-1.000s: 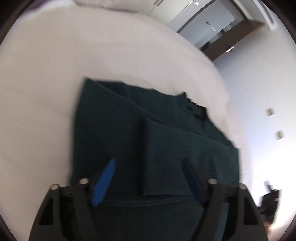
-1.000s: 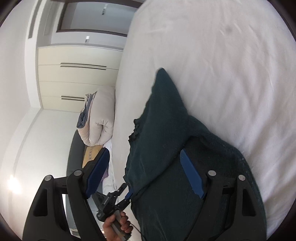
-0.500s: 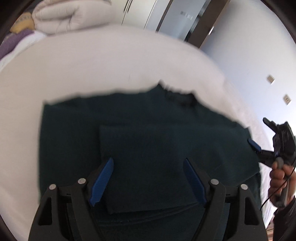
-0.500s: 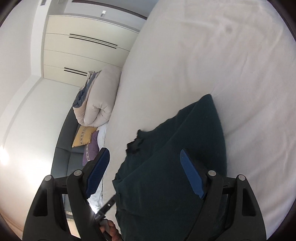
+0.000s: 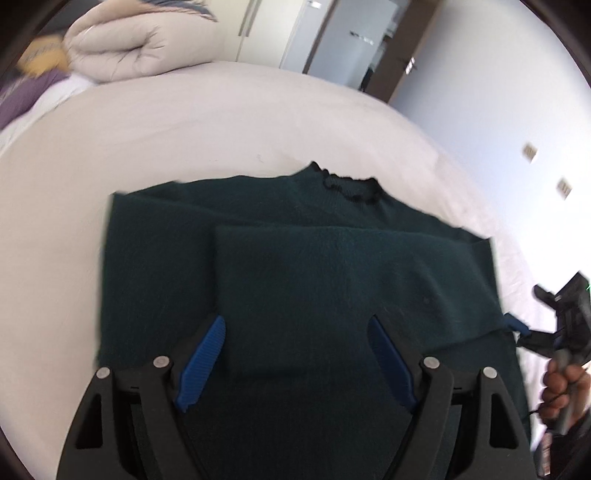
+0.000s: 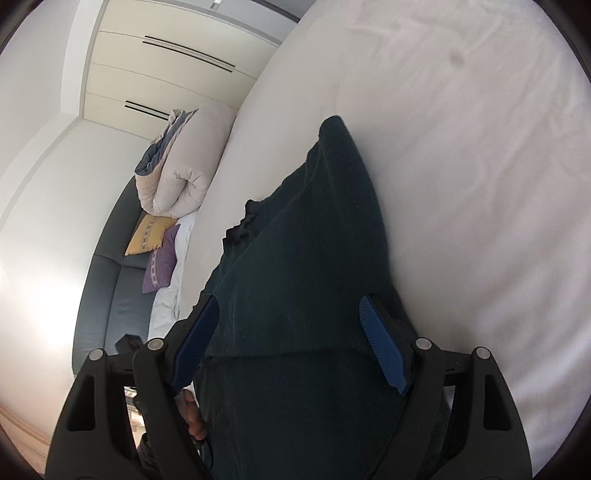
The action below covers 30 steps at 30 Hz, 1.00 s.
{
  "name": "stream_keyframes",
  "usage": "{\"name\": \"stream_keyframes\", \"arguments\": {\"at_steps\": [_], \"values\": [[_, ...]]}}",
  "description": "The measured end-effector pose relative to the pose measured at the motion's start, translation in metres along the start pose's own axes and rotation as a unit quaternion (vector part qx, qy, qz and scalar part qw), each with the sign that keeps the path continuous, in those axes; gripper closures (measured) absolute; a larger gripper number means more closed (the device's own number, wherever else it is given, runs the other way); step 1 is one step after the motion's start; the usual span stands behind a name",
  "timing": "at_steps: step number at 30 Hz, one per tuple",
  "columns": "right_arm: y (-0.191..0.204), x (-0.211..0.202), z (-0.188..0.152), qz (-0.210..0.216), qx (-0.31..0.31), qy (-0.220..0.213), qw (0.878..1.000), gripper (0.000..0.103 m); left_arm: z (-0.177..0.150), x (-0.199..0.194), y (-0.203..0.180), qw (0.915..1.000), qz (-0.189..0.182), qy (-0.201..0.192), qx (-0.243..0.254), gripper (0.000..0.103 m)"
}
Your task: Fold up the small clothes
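Both tools, left [image 5: 295,360] and right [image 6: 290,341], gape empty over the dark green sweater [image 5: 295,266]; I should pinch its hem evenly.

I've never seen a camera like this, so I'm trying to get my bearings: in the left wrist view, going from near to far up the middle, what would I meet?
Black tongs with blue pads → dark green knitted sweater → its frilled black collar → white bed sheet → pale wardrobe doors.

Left gripper [image 5: 295,354] jaws wide apart, right gripper [image 6: 290,339] likewise, both seemingly empty, angled downward
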State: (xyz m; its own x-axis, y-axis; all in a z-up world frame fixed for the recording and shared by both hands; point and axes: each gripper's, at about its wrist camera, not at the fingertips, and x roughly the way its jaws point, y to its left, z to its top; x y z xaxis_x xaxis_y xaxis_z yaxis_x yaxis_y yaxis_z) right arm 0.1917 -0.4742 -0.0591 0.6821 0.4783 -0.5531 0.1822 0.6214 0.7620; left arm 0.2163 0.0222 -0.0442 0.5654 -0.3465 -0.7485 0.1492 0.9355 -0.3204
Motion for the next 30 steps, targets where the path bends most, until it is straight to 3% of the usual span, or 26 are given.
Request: {"name": "stream_keyframes", "arguments": {"at_steps": [4, 6, 8, 11, 13, 15, 19, 21, 22, 28, 30], "values": [[0.012, -0.032, -0.019, 0.041, -0.028, -0.043, 0.998, 0.024, -0.03, -0.055, 0.03, 0.998, 0.011, -0.037, -0.051, 0.015], [0.007, -0.027, -0.026, 0.016, -0.03, -0.023, 0.999, 0.019, -0.047, -0.076, 0.041, 0.9963, 0.017, -0.046, -0.07, 0.014], [-0.008, -0.01, -0.032, -0.031, -0.023, 0.022, 0.999, 0.019, -0.069, -0.094, 0.05, 0.9953, 0.025, -0.041, -0.084, 0.012], [0.001, -0.032, -0.044, -0.031, -0.025, -0.01, 0.999, 0.022, -0.099, -0.114, 0.055, 0.9954, 0.034, -0.026, -0.086, 0.012], [0.013, -0.056, -0.054, -0.004, -0.022, -0.032, 0.999, 0.022, -0.117, -0.127, 0.057, 0.9954, 0.032, -0.023, -0.087, 0.012], [0.034, -0.084, -0.069, 0.0, -0.065, -0.069, 0.996, 0.022, -0.134, -0.135, 0.06, 0.9956, 0.028, -0.007, -0.089, 0.012], [0.088, -0.15, -0.121, -0.017, -0.19, -0.178, 0.965, 0.02, -0.162, -0.149, 0.063, 0.9942, 0.013, 0.008, -0.106, 0.012], [0.102, -0.174, -0.146, -0.028, -0.234, -0.215, 0.948, 0.0, -0.178, -0.153, 0.064, 0.9926, 0.006, 0.018, -0.12, 0.012], [0.103, -0.182, -0.157, -0.035, -0.247, -0.22, 0.943, 0.0, -0.183, -0.155, 0.064, 0.9921, 0.005, 0.02, -0.124, 0.012], [0.085, -0.192, -0.182, -0.066, -0.223, -0.126, 0.964, 0.001, -0.214, -0.161, 0.062, 0.9916, 0.001, 0.04, -0.123, 0.014], [0.071, -0.193, -0.189, -0.071, -0.203, -0.106, 0.971, 0.013, -0.222, -0.162, 0.059, 0.9918, 0.002, 0.045, -0.12, 0.015]]}}
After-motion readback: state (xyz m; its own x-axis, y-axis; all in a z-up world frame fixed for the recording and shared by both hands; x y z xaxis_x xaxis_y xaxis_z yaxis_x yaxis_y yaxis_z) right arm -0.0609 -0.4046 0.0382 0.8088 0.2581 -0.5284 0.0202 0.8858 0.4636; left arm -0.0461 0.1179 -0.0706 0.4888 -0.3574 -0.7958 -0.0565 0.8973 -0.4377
